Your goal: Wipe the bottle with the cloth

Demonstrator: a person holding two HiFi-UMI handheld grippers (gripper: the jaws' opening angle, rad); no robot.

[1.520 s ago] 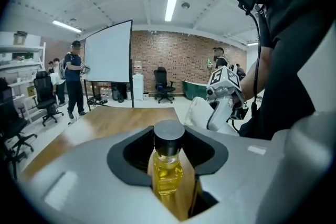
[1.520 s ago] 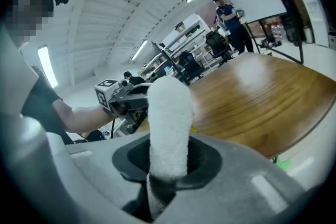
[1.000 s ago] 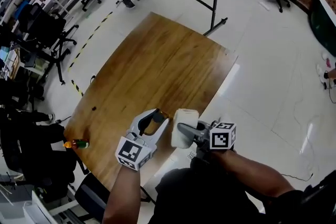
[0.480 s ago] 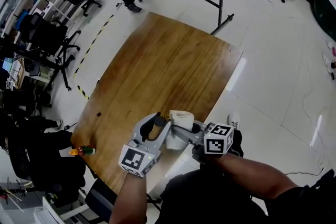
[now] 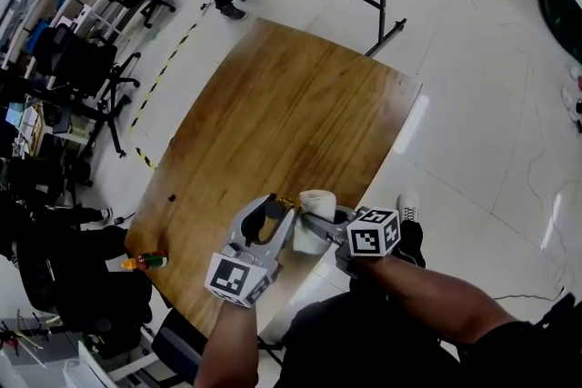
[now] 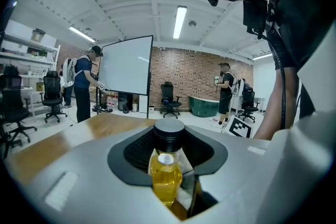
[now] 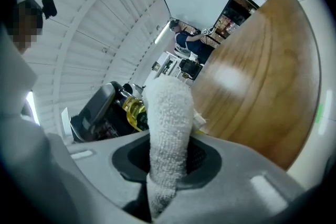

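White cloth (image 7: 167, 128): one, pinched in your right gripper (image 5: 318, 228).
Yellow-oil bottle (image 6: 166, 168): one, clamped by your left gripper (image 5: 274, 215).
Change: your cloth now sits closer to the bottle.

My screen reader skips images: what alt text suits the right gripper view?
The right gripper clamps a rolled white cloth, its end close beside a black-capped bottle of yellow liquid held by the left gripper. A wooden table fills the right side.

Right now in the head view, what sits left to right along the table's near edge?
Small orange item → left gripper holding the bottle → cloth clamped in the right gripper.
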